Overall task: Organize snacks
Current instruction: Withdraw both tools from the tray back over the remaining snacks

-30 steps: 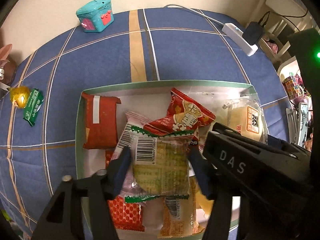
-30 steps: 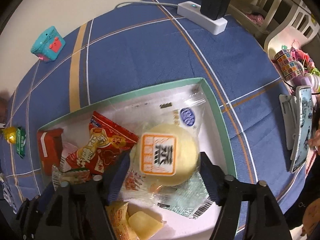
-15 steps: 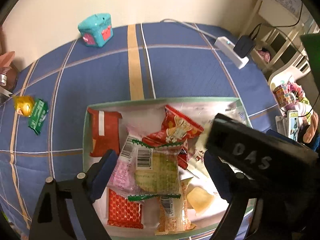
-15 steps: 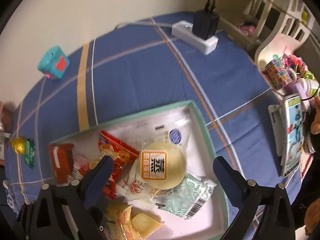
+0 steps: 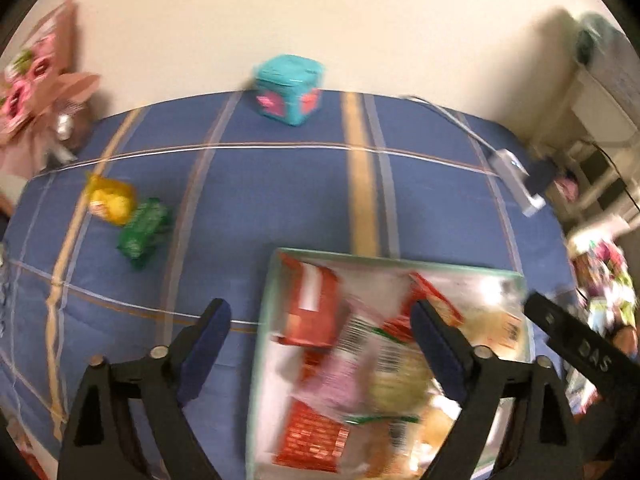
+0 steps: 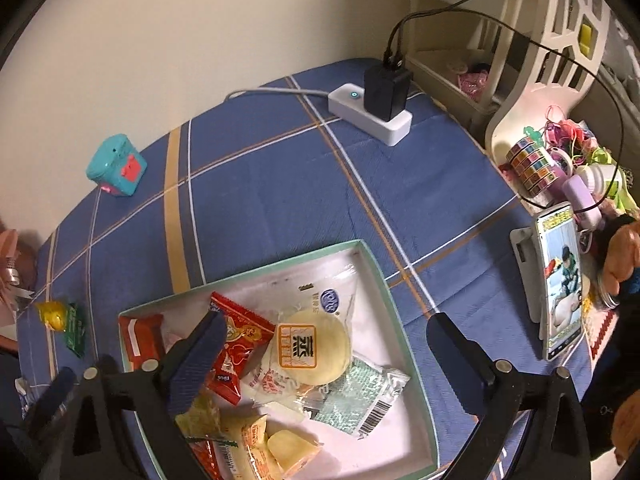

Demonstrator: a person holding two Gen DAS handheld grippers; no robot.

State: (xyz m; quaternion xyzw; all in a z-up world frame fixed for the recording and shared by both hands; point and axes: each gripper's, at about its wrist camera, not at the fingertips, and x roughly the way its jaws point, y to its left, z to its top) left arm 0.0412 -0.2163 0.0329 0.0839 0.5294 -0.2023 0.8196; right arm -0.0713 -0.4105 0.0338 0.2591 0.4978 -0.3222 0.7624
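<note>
Your bench (image 6: 280,184) carries a blue checked cloth. On it sits the green-rimmed box (image 6: 394,312), white inside, holding the snacks in a loose pile. In the right wrist view, the round yellow bun packet (image 6: 310,346) lies near the box middle, overlapping a red snack bag (image 6: 236,344) and a pale green wrapper (image 6: 360,396).

Your left hand-held gripper (image 5: 320,342) has just been opening; its jaws stand wide and released, one finger over the cloth, the other over the box. That view is blurred, so the packets below it read only as red, pink and green.

Your right hand-held gripper (image 6: 324,338) is also released, jaws spread above the bun packet, touching nothing.

Two small snacks, a yellow sweet (image 6: 52,314) and a green packet (image 6: 76,330), lie on the cloth, well apart from the box.
</note>
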